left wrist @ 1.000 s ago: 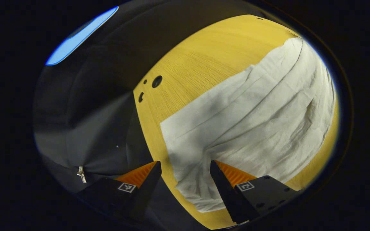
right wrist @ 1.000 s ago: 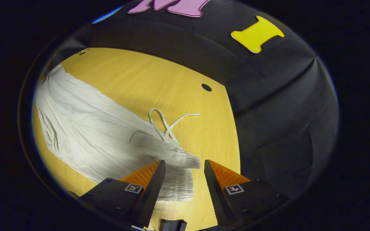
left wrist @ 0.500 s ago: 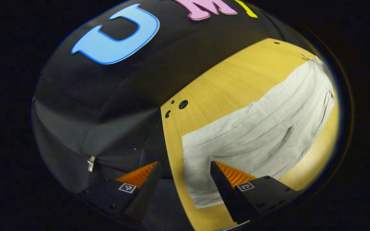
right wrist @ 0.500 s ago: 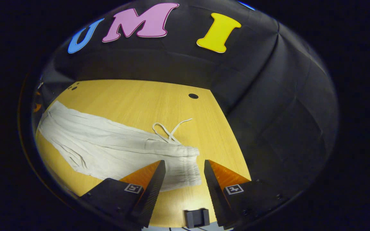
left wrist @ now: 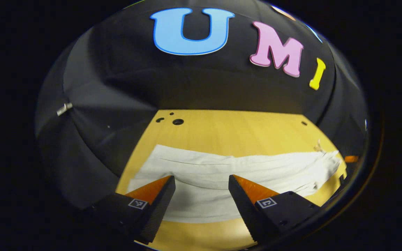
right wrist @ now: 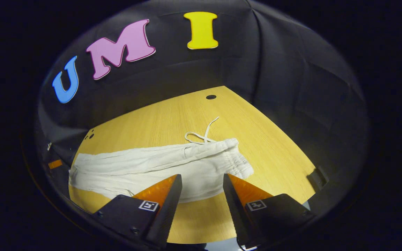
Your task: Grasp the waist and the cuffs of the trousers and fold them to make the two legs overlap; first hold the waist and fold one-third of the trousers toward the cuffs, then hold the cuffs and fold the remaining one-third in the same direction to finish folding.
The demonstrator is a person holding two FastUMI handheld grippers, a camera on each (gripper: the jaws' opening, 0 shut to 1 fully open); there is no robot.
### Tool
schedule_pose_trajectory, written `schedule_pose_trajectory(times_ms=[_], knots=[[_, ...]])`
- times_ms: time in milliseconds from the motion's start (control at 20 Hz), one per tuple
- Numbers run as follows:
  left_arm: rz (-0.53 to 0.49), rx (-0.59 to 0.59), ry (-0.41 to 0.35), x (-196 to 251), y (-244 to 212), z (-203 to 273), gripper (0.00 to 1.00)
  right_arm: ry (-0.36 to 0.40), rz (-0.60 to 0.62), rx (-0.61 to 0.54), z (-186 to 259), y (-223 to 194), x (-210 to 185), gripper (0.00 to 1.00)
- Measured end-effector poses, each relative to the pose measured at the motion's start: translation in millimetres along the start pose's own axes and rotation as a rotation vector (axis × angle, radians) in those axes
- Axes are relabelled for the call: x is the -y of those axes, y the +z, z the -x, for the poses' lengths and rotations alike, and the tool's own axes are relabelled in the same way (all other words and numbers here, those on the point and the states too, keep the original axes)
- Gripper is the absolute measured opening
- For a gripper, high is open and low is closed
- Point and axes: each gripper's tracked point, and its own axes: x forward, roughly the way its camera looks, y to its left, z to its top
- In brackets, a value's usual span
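Observation:
The white trousers (left wrist: 229, 174) lie flat as one long strip across the yellow table (left wrist: 229, 129). In the left gripper view the cuff end (left wrist: 145, 174) is on the left and the waist on the far right. My left gripper (left wrist: 201, 181) hovers open over the cuff half, with nothing between its fingers. In the right gripper view the trousers (right wrist: 145, 167) end in the gathered waist (right wrist: 237, 160) on the right, and the drawstring (right wrist: 204, 134) lies loose behind it. My right gripper (right wrist: 201, 177) is open near the waist end, holding nothing.
The table (right wrist: 274, 139) has small round holes (left wrist: 178, 121) at its back left and one hole (right wrist: 211, 97) at the back right. Black cloth walls close in on three sides. A dark block (right wrist: 318, 177) sits at the table's right edge.
Both grippers have drawn back and tilted up from the cloth, so the views now look across the table instead of down on it. Both stayed open. The trousers have not moved.

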Motion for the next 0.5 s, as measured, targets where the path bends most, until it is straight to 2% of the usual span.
schedule_pose_trajectory(times_ms=[50, 100, 200, 450, 500], knots=[[0.053, 0.004, -0.028, 9.7, -3.4, 0.3, 0.98, 0.000, -0.055, -0.002, 2.9, -1.8, 1.1, 0.71], [0.102, 0.002, -0.044, 14.6, -7.1, 2.1, 0.96, -0.003, -0.112, -0.002, 4.0, -2.6, 2.7, 0.78], [0.182, -0.017, -0.062, 20.3, -19.2, -0.2, 0.96, -0.012, -0.201, -0.016, 3.5, -11.1, 7.6, 0.78], [0.341, -0.052, -0.072, 25.8, -42.4, 2.6, 0.96, -0.039, -0.327, -0.071, -6.8, -32.0, 20.0, 0.78], [0.361, -0.055, -0.068, 22.4, -46.4, 5.1, 0.92, -0.050, -0.352, -0.077, -12.6, -33.5, 24.8, 0.78]])
